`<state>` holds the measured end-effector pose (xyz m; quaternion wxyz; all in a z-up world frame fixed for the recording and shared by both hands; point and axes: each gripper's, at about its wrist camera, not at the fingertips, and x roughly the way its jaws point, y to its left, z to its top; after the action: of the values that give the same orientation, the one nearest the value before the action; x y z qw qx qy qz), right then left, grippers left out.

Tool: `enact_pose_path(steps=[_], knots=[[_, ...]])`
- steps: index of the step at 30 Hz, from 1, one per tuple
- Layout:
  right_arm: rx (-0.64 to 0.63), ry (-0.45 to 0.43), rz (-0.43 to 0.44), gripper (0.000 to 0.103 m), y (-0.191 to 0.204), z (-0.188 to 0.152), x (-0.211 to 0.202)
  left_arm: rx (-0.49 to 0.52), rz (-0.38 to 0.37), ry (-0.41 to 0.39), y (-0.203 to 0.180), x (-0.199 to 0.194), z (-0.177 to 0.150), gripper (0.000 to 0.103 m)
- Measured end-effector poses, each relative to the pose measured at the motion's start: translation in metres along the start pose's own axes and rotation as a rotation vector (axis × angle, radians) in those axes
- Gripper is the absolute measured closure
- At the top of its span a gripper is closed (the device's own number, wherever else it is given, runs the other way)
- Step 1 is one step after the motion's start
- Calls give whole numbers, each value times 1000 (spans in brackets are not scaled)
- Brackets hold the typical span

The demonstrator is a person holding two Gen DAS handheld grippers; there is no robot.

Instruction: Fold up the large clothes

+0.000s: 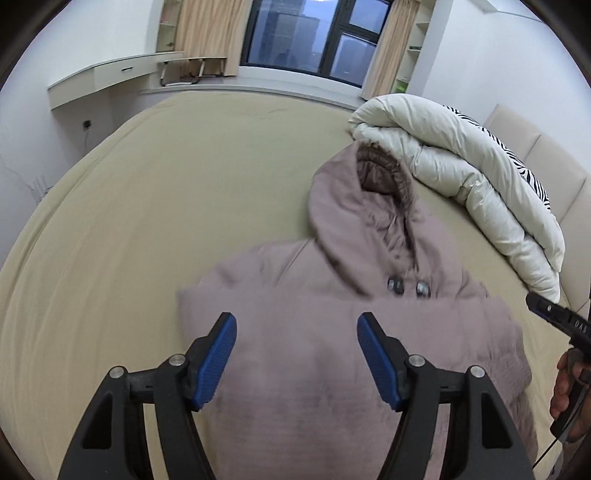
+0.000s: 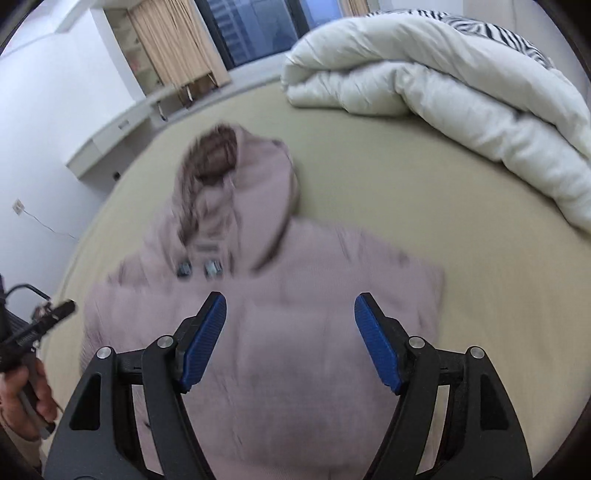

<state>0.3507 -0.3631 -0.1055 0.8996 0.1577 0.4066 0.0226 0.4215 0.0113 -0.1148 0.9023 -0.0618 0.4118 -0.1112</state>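
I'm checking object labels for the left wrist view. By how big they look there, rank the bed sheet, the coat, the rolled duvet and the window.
1. bed sheet
2. coat, though nearness to the camera inflates it
3. rolled duvet
4. window, far off

We hold our left gripper (image 1: 296, 354) with its blue pads (image 1: 216, 363) spread wide apart, nothing between them. Our right gripper (image 2: 290, 341) is spread just as wide and also grips nothing. Each gripper sits in a bare hand, the right hand (image 1: 567, 391) and the left hand (image 2: 27, 397), wrapped around its handle.
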Motion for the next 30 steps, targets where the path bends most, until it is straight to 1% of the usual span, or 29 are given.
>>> enact_pose_path(steps=[2, 3, 4, 5, 6, 8, 9, 10, 11, 13, 15, 16, 17, 19, 20, 21, 22, 23, 24, 25, 27, 28, 29, 30], knots=[[9, 15, 30, 30, 3, 36, 21, 50, 25, -5, -15, 23, 28, 33], [3, 20, 31, 30, 3, 47, 29, 59, 14, -9, -25, 33, 42, 32], [-13, 20, 36, 30, 5, 64, 43, 55, -14, -1, -34, 48, 61, 28], [-30, 19, 48, 30, 9, 82, 59, 44, -20, 10, -41, 63, 76, 27], [-32, 25, 57, 30, 11, 95, 70, 46, -8, 12, -48, 75, 88, 24], [0, 44, 91, 30, 13, 124, 101, 94, 41, 13, -69, 106, 112, 23], [24, 56, 112, 30, 13, 138, 116, 116, 65, 15, -76, 117, 121, 20], [40, 64, 123, 30, 14, 149, 136, 131, 93, 17, -82, 129, 128, 16], [45, 64, 120, 30, 15, 155, 147, 135, 113, 21, -87, 143, 134, 14], [28, 57, 114, 30, 23, 166, 171, 128, 138, 48, -88, 171, 143, 14], [7, 70, 89, 30, 31, 168, 194, 146, 189, 98, -86, 199, 142, 15], [-2, 84, 71, 30, 35, 168, 206, 149, 195, 120, -83, 208, 140, 25], [-13, 93, 55, 30, 39, 166, 215, 142, 185, 129, -80, 213, 140, 32], [-43, 85, 19, 30, 48, 167, 227, 94, 125, 126, -70, 211, 142, 50], [-58, 78, 4, 30, 54, 168, 233, 76, 108, 114, -66, 206, 143, 57], [-77, 75, -19, 30, 59, 169, 239, 65, 94, 105, -64, 202, 144, 70], [-100, 80, -64, 29, 65, 170, 247, 57, 82, 99, -63, 198, 145, 80], [-114, 105, -117, 29, 69, 170, 259, 56, 69, 89, -64, 193, 144, 84], [-112, 143, -138, 29, 72, 169, 271, 74, 69, 75, -67, 189, 143, 87], [-112, 161, -128, 30, 75, 169, 280, 99, 75, 61, -72, 184, 142, 90], [-145, 158, -148, 54, 83, 170, 287, 122, 61, 33, -74, 172, 138, 91], [-144, 159, -148, 76, 84, 171, 287, 122, 53, 18, -73, 166, 140, 92], [-121, 158, -145, 82, 83, 173, 285, 119, 45, -2, -72, 157, 139, 92], [-101, 143, -132, 86, 79, 175, 279, 111, 34, -18, -71, 149, 137, 92]])
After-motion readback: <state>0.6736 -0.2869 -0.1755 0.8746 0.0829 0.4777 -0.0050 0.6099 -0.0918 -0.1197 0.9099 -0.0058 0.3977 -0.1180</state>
